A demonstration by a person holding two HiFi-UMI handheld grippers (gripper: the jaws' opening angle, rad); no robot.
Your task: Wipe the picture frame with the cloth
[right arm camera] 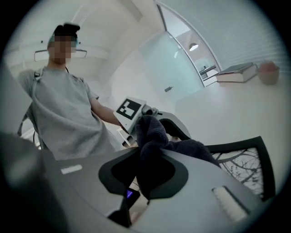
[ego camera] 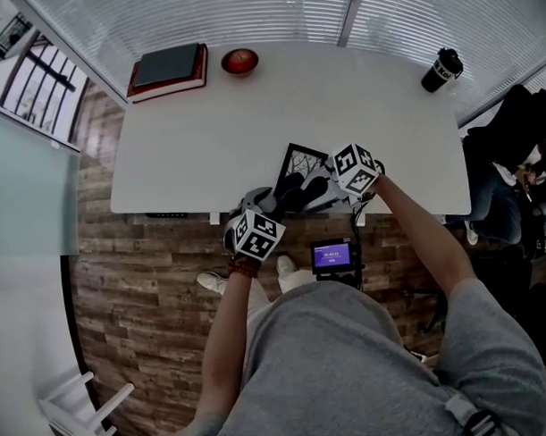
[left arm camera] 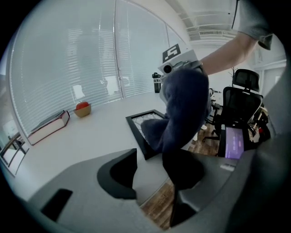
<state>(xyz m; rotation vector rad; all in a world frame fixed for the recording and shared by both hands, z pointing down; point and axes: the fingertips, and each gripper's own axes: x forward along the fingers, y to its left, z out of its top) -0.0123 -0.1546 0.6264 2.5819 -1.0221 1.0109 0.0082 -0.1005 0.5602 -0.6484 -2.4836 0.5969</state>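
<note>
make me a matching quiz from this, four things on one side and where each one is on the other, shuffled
Things:
1. book
2. tumbler
3. picture frame
4. cloth

Places:
a. far right corner of the table
b. pinched in the right gripper
c. far left corner, beside the bowl
d. lying flat near the table's front edge

Pairs: 1-c, 2-a, 3-d, 4-b

No legible text, screen (ego camera: 333, 255) digits too blurred
</note>
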